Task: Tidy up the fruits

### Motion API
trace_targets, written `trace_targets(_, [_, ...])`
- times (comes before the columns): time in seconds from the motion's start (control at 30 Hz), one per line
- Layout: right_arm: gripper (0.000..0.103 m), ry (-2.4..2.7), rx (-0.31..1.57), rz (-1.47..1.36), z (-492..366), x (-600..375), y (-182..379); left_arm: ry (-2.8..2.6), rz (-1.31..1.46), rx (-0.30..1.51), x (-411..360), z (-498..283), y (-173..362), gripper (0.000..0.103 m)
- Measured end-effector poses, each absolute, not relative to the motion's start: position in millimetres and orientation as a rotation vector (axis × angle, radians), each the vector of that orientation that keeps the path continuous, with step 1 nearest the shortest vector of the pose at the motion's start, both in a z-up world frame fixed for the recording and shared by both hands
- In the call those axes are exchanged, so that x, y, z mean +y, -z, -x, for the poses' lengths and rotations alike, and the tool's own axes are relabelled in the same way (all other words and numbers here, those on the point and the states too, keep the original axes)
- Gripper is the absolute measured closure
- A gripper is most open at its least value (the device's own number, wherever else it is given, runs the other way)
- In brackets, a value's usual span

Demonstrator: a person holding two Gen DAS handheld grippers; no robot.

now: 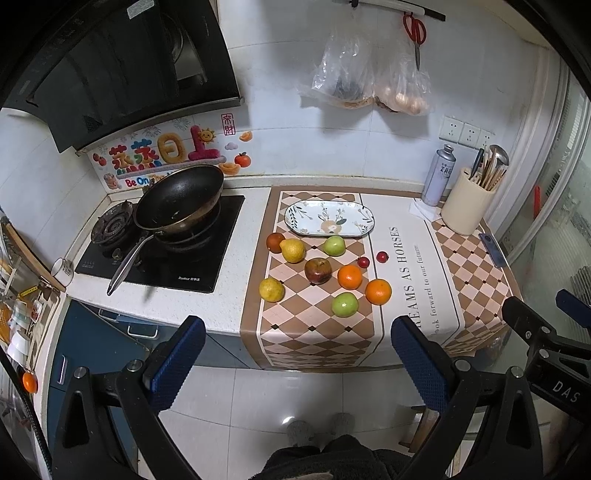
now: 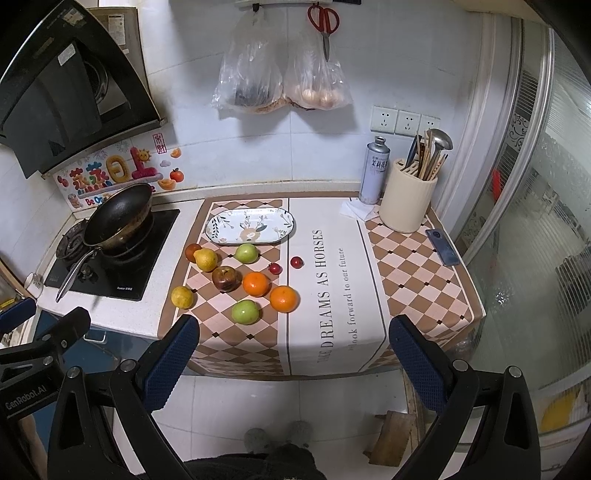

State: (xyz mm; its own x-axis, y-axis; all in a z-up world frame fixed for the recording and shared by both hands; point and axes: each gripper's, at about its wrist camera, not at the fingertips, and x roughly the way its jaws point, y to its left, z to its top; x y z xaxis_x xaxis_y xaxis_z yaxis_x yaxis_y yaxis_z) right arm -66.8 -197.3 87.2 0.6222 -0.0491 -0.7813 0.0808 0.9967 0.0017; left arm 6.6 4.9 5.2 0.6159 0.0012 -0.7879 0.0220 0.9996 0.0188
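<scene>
both claws released, held back off the bench edge: left claw (image 1: 297, 354), right claw (image 2: 293, 350). fruits loose on checked cloth (image 1: 295, 328) before empty oval plate (image 1: 330, 218), probably their destination; nearest green apple (image 2: 245, 312).

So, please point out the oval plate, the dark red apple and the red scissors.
oval plate (image 1: 364, 220), left wrist view, on its bare right rim.
dark red apple (image 2: 224, 278), right wrist view, on the middle of its skin.
red scissors (image 2: 323, 19), right wrist view, on the handles, hanging on the wall.
</scene>
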Motion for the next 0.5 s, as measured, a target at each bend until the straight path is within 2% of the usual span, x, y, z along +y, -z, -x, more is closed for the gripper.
trace_targets(0.5, [0.000,0.076,0.889,-0.046,67.8,-195.5,-85.5,0.014,-0.027,0.900,5.9,-6.6,-7.1,0.000])
